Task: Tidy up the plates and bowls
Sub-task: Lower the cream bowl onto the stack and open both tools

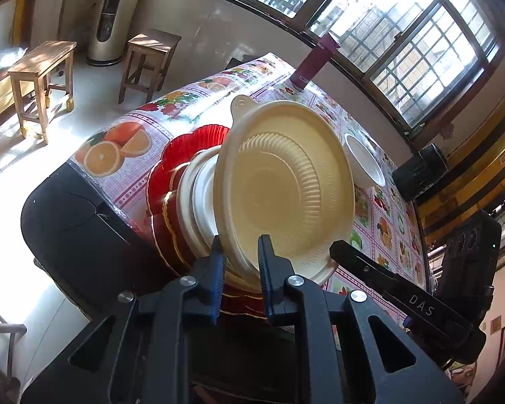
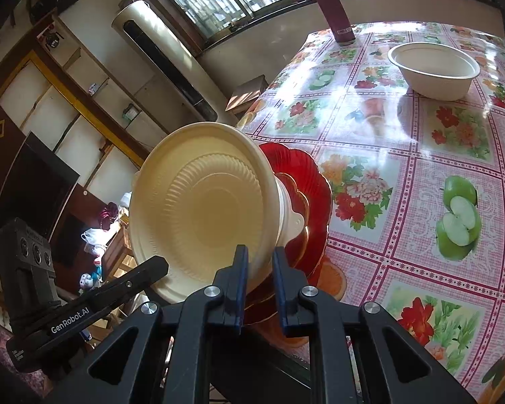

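Note:
A cream ribbed plastic bowl (image 1: pixel 279 181) (image 2: pixel 202 208) is at the top of a stack, over white bowls (image 1: pixel 198 195) (image 2: pixel 288 202) and red gold-rimmed plates (image 1: pixel 171 165) (image 2: pixel 303 181) near the table's corner. My left gripper (image 1: pixel 241 245) is shut on the cream bowl's near rim. My right gripper (image 2: pixel 260 252) is shut on the same rim from the other side. Each view shows the other gripper's finger at that rim. I cannot tell whether the cream bowl rests fully in the stack or hovers just above it.
A lone white bowl (image 1: pixel 363 161) (image 2: pixel 434 70) stands farther along the fruit-patterned tablecloth (image 2: pixel 404 168). A maroon bottle (image 1: pixel 311 64) (image 2: pixel 333 10) stands upright at the far edge by the window. Two wooden stools (image 1: pixel 40 67) stand on the floor beyond the table.

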Tool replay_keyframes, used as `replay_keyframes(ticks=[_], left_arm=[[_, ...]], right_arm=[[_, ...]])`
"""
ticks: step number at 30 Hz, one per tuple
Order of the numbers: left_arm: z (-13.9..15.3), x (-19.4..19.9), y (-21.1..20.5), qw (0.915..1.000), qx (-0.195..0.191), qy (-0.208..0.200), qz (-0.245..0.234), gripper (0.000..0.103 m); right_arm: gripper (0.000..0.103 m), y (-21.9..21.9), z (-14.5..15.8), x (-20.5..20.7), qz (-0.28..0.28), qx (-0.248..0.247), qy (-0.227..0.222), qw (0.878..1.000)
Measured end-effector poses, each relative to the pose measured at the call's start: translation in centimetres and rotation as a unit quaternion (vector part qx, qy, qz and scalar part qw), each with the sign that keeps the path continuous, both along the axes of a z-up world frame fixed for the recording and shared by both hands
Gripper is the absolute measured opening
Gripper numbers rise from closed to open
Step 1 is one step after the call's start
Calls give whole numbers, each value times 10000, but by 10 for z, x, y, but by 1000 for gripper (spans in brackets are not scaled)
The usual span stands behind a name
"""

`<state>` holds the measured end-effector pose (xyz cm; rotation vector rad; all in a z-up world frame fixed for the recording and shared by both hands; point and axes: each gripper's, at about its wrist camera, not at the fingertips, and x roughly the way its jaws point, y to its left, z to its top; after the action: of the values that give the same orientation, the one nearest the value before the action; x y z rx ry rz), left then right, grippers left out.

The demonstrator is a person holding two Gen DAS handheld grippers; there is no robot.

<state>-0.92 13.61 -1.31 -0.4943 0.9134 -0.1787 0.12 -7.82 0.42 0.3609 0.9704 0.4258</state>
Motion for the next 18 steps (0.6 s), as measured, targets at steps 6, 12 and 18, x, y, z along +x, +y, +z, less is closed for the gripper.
replay_keyframes(ticks=[6, 12, 18], left_arm=[[1, -1, 0, 9997, 226, -37, 18, 16], [3, -4, 0, 9981, 585, -163, 89, 48], [17, -12, 1, 9922, 1077, -571, 259, 86]], right_arm=[[15, 2, 0, 2, 13, 27, 42, 10000], [20, 3, -5, 5, 20, 10, 91, 10000], [48, 2, -4, 4, 63, 64, 71, 9999]])
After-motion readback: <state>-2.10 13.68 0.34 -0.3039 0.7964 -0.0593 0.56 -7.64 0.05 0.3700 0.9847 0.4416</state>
